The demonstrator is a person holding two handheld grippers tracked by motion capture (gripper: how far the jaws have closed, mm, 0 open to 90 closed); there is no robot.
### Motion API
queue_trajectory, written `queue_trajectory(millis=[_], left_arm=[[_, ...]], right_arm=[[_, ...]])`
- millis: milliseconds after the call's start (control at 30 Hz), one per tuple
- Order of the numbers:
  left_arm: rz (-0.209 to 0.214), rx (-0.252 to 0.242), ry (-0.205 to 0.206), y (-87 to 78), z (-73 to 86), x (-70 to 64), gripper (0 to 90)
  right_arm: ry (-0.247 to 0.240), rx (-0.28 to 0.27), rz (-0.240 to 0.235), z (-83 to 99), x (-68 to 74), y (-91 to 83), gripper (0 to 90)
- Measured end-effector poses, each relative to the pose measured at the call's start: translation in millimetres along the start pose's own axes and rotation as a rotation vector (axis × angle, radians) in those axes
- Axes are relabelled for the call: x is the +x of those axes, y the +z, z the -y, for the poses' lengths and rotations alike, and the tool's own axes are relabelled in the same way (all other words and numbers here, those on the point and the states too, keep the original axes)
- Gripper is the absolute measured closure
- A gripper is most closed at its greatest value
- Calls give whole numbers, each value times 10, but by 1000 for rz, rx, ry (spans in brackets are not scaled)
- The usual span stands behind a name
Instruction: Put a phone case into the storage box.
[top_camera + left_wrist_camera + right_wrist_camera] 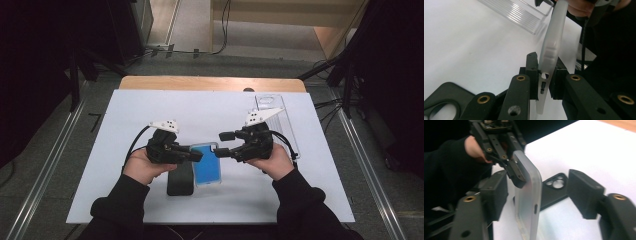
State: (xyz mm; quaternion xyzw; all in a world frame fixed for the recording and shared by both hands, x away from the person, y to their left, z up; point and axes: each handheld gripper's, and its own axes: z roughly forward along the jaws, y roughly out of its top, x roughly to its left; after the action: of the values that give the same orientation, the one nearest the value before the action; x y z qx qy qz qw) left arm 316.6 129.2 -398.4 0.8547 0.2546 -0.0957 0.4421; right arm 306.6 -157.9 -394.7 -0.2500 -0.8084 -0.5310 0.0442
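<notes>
White sheeting covers the counter [150, 200], where a black case [179, 184] lies flat while my left tool [197, 156] clamps the frosted phone case [206, 172] edge-up just above it, presumably so my right tool [223, 144], jaws wide apart, can grab its far rim.

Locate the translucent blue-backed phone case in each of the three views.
High view: the translucent blue-backed phone case sits centre, between the two claws, beside the black phone case.
Left gripper view: edge-on, rising from centre bottom to upper right, clamped in the left claw.
Right gripper view: edge-on at centre, between the right claw's open jaws.
Shared landmark: the black phone case.
</notes>
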Motion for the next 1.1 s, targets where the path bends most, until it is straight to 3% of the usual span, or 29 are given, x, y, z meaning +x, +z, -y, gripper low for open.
queue_trajectory(millis=[67,233,367,467,567,767,1100], left_arm=[[-31,-9,-19,-26,-6,7,808],[-92,-33,-86,-97,-22,24,807],[-143,-60,-118,-144,-32,23,807],[-187,-76,-138,-168,-44,8,807],[-215,-81,-157,-183,-57,-8,806],[-282,-81,-199,-187,-75,-32,805],[-316,-102,-247,-200,-91,-61,805]], right_arm=[[5,-21,5,7,-4,1,274],[-22,-15,31,40,14,44,223],[-9,-16,80,45,33,110,0],[-33,-32,134,54,89,154,0],[-13,-5,200,56,141,209,0],[36,-12,231,103,209,332,0],[92,-43,365,164,315,515,0]])
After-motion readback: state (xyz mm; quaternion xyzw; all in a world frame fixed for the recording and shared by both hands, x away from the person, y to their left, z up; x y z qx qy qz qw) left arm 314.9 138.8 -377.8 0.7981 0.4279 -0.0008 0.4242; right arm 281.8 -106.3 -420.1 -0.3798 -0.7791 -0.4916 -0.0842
